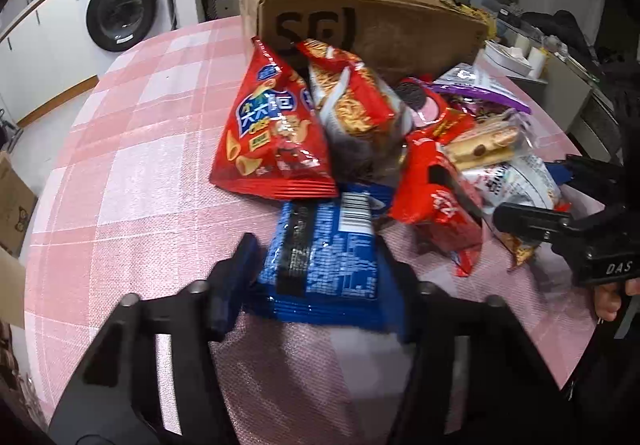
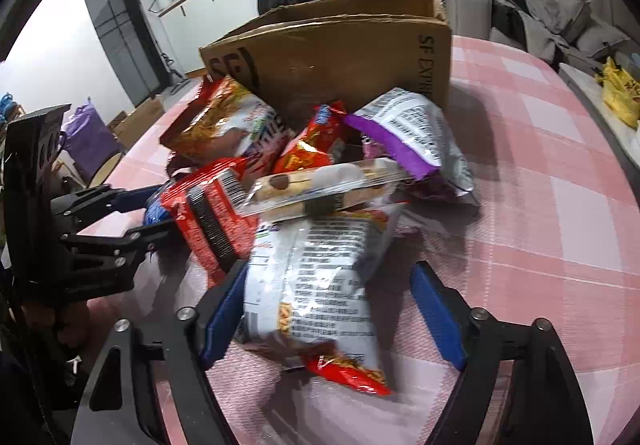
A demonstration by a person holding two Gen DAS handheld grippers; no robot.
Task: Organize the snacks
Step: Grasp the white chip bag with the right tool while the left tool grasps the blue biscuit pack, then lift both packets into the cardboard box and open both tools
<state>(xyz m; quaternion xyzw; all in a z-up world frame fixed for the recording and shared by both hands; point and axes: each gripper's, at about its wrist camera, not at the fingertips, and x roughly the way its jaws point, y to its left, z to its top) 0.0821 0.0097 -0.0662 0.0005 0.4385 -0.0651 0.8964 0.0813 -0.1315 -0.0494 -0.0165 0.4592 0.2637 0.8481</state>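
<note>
~9 snack packs (image 1: 276,133), 1 cardboard box (image 1: 376,29).

I see glossy, crinkled foil on the blue packet (image 1: 324,257), matt corrugated cardboard box (image 1: 384,25), woven pink checked cloth (image 1: 132,149) on the bench.

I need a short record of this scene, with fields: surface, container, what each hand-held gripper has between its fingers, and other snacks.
surface: pink checked tablecloth
container: open cardboard box, behind the pile
left hand-held gripper: closed on blue packet
right hand-held gripper: silver packet between fingers, right pad apart from it
other snacks: red cone-snack bag, purple-edged bag, clear biscuit pack
</note>
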